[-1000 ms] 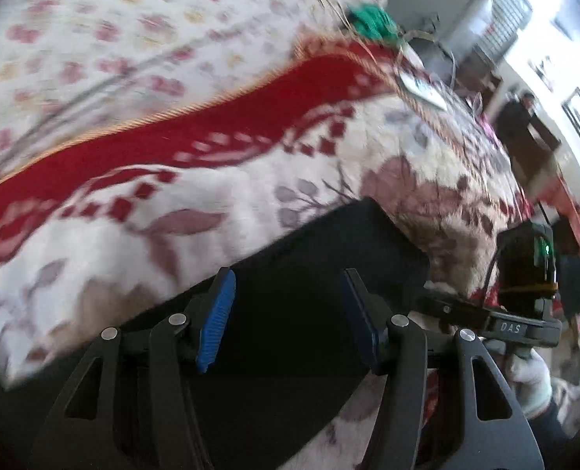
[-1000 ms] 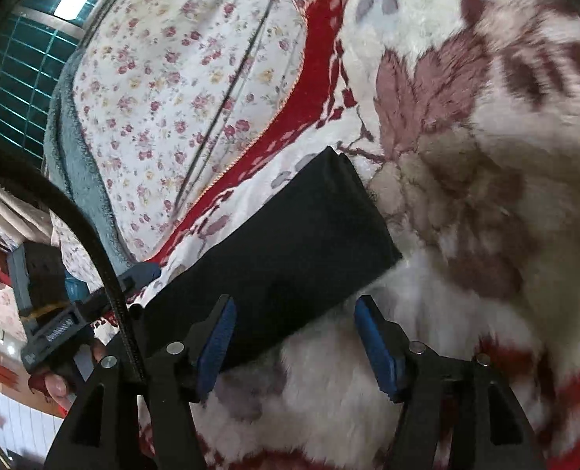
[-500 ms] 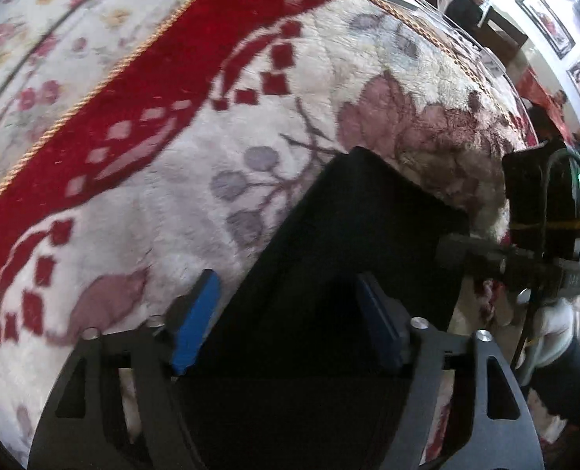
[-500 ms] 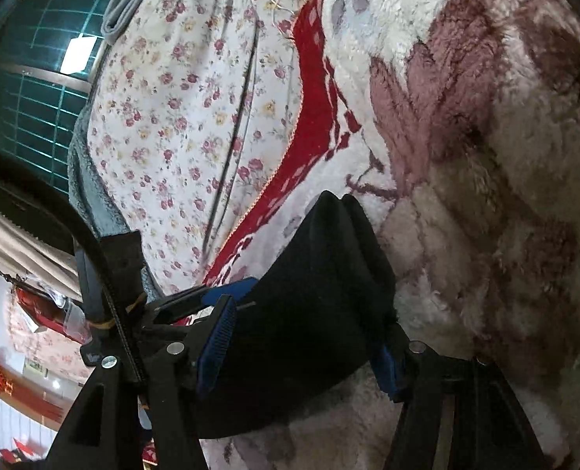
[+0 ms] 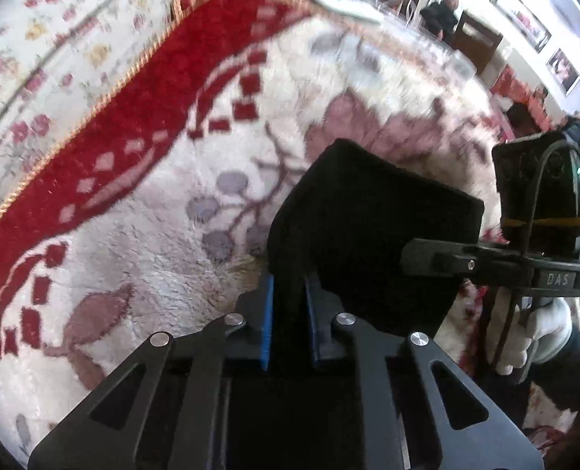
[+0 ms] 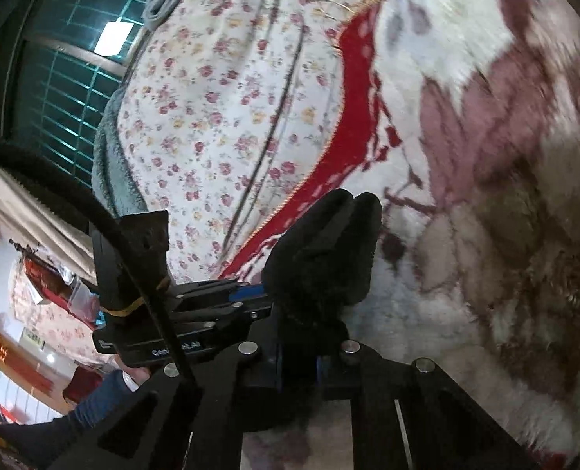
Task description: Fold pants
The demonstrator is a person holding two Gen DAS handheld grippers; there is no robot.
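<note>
black pants [image 5: 372,235] between both clamped grippers, above blanket [image 5: 141,235]

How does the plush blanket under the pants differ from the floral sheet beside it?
The plush blanket is fluffy and cream, with big mauve leaves and a red band; the floral sheet is smooth and thin, sprinkled with tiny roses. The black pants, clamped by the left gripper and right gripper, are over the blanket, not the sheet. Both have pale grounds.

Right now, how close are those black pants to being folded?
Well along: the black pants are already a compact layered bundle on the fleece blanket. The left gripper and right gripper each clamp an edge. What remains is probably a last fold or setting it down flat.
</note>
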